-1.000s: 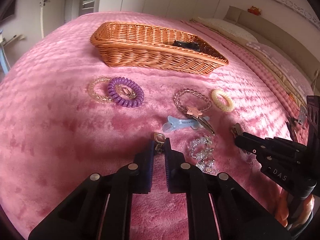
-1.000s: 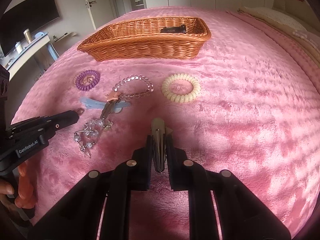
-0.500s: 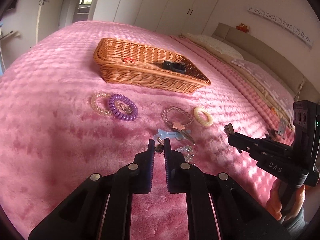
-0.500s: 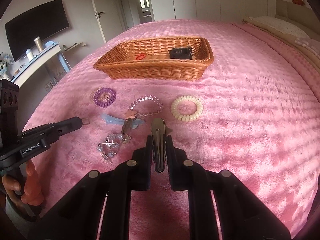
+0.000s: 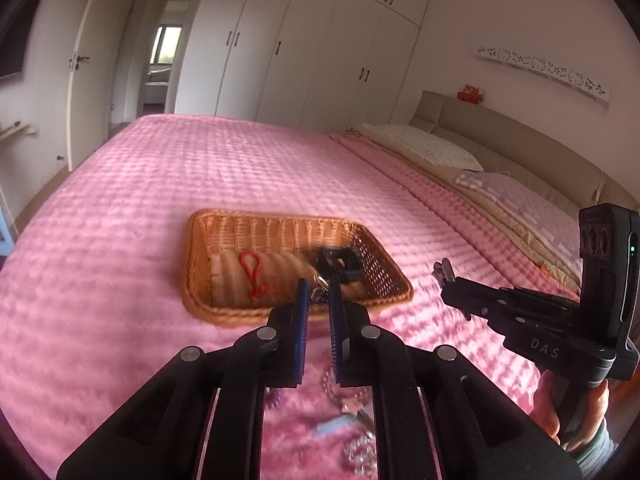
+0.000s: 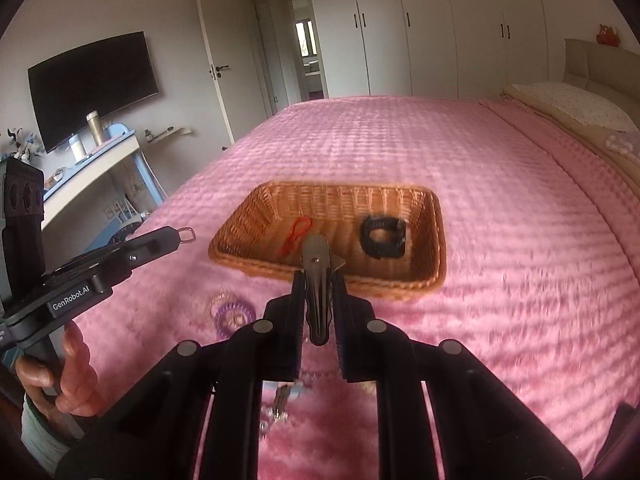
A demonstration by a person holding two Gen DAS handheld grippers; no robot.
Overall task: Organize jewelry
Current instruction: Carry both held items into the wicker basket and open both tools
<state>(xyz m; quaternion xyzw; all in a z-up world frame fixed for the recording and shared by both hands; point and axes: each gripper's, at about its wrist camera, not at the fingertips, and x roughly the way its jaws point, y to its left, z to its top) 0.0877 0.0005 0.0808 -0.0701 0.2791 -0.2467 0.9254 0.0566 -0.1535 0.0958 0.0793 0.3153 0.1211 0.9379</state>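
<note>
My left gripper (image 5: 319, 294) is shut on a small metal ring clasp (image 5: 319, 285) and hangs in the air near the front rim of the wicker basket (image 5: 196, 280). My right gripper (image 6: 318, 282) is shut on a grey metal hair clip (image 6: 317, 264), also just before the basket (image 6: 400, 286). Inside lie a red loop (image 6: 296, 234) and a black band (image 6: 383, 236). Each gripper shows in the other's view: the left gripper (image 6: 174, 237) with the clasp (image 6: 187, 235), the right gripper (image 5: 448, 284) with the clip (image 5: 442, 270). A purple coil tie (image 6: 232, 314) lies on the blanket below.
The pink blanket (image 6: 500, 200) covers the whole bed. Blurred jewelry (image 5: 356, 440) lies below my left fingers. Pillows (image 5: 424, 146) and a headboard are at the right. A desk (image 6: 92, 160) and a wall screen stand left of the bed. A hand (image 6: 68, 372) holds the left handle.
Both grippers have risen from the blanket with the clasp and the hair clip still held. The basket now sits just ahead of the fingertips and the loose jewelry has dropped to the bottom of the views.
</note>
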